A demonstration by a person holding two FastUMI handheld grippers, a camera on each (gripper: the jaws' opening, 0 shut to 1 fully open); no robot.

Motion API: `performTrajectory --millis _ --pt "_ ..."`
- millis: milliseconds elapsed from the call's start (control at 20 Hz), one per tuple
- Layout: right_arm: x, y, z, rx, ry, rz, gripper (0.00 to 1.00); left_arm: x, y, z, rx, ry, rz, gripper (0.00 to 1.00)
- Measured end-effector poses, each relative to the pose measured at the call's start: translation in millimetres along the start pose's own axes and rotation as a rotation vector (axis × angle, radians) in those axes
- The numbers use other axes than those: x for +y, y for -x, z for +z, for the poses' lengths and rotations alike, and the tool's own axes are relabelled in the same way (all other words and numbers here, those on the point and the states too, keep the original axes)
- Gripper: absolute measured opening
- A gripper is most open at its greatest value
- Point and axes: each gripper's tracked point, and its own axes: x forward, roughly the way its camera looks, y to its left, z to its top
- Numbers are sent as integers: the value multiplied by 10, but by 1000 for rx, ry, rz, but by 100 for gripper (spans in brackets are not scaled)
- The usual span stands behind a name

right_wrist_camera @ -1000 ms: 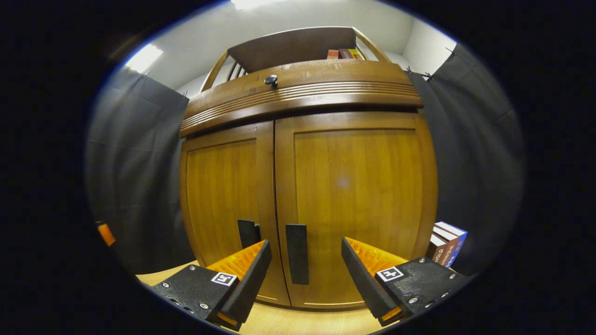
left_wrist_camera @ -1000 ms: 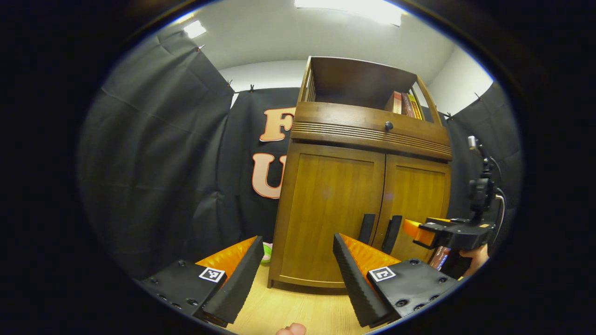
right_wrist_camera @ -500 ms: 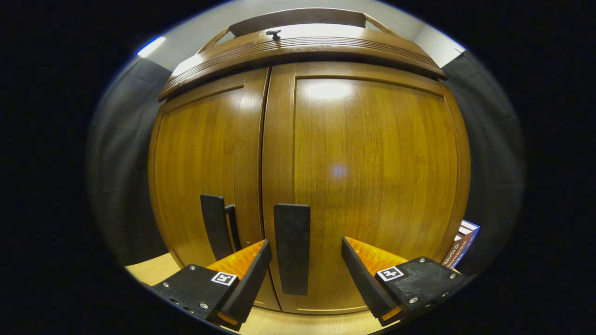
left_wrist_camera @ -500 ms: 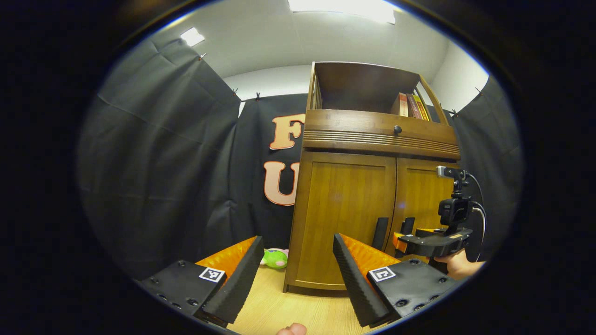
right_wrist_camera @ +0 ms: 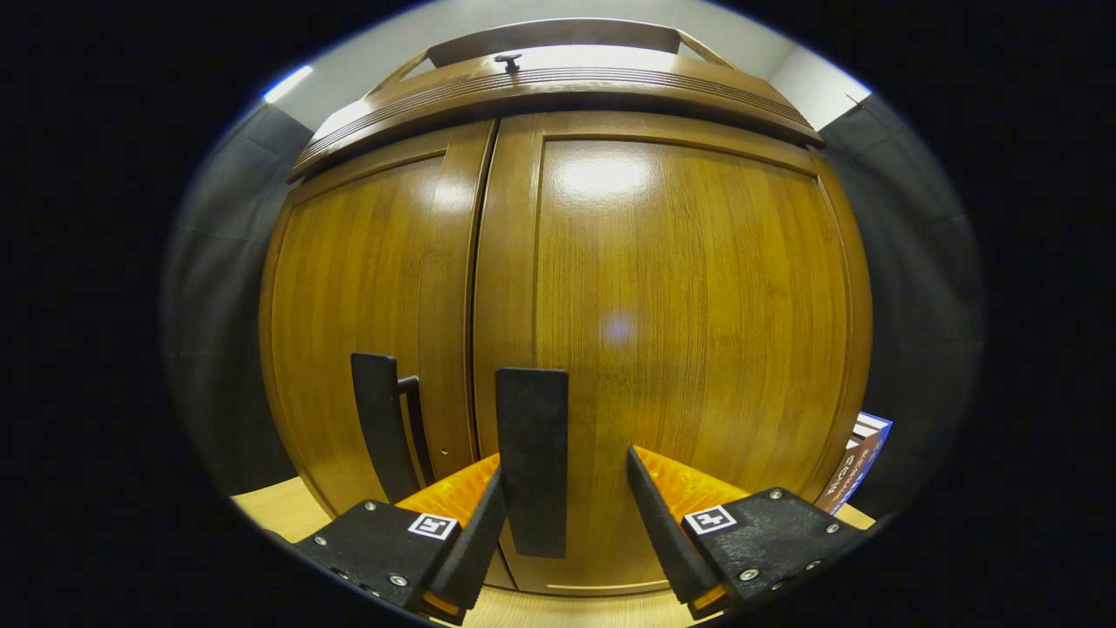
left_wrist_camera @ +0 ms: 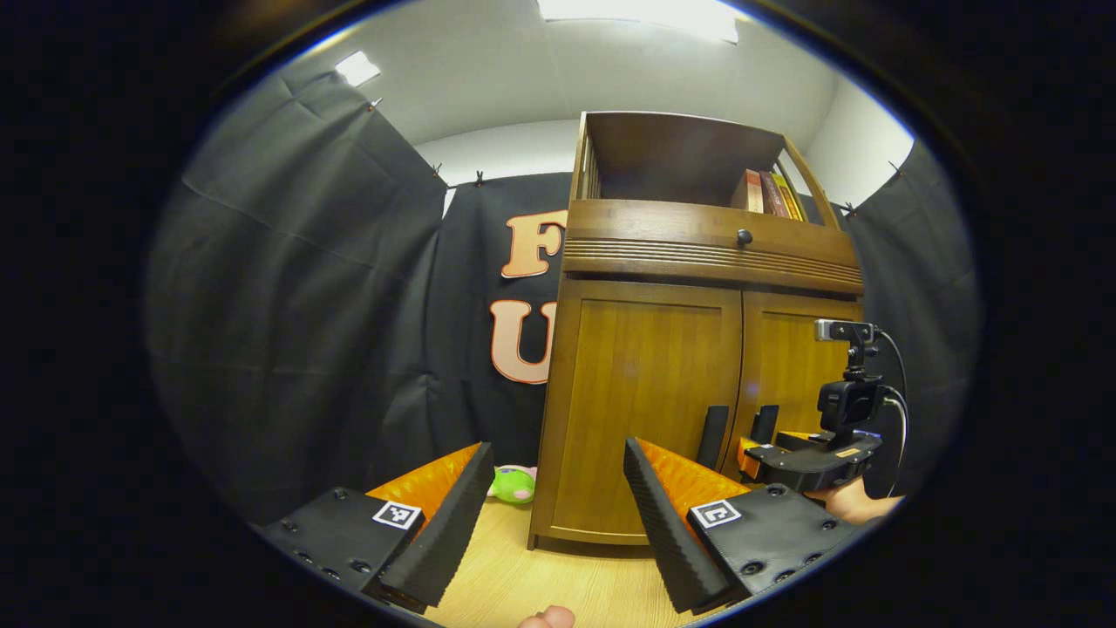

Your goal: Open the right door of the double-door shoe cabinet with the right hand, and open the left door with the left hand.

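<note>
Left gripper view: the left tool is spread wide, holding nothing, and hangs well short of the shoe cabinet. Both doors are shut. The left door handle sits at the cabinet's centre seam, untouched. The right tool is at the right door handle. A green toy lies on the floor at the cabinet's left foot.

Right gripper view: the right tool stands wide, its fingers to either side of the right door handle, not yet closed on it. The right door is shut. Judgement: neither door opened; grasp and both pulls remain.
</note>
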Motion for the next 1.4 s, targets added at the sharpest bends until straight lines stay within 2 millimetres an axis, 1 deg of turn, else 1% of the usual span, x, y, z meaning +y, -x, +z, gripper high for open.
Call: performTrajectory --millis 50,100,150,250,300,350,450,550,600,800,1050,1250,1400 --pt "6 -10 0 2 -1 3 90 -10 8 -3 -1 1 -3 94" --pt "23 -8 2 3 -6 8 87 -21 15 -13 3 1 -7 94" --pt "49 -1 -17 10 -11 15 63 -29 15 -32 6 0 -9 94" --pt "154 -5 -38 18 -29 50 45 -44 4 -53 7 -2 -11 94" --pt "145 20 -30 11 -30 39 35 -32 0 -56 6 -6 -8 94" --pt "160 -3 -50 15 -40 43 26 -27 19 -56 4 -9 -5 99" --pt "182 12 -50 18 -62 62 43 -39 22 -48 -1 -8 -6 99" --pt "188 8 -52 27 -59 65 19 -56 42 -55 1 -4 -10 99" --pt "177 15 -56 27 -42 65 29 -67 43 -52 1 -3 -13 99" --pt "183 13 -65 36 -34 73 29 -108 95 -33 0 1 -18 99" --pt "175 22 -68 29 -5 78 29 -102 155 2 -3 -14 -12 99" --pt "173 129 -68 25 -21 97 28 -119 194 14 -1 -16 -11 99" --pt "160 273 -62 17 -29 116 27 -173 213 32 -2 -22 -23 99"
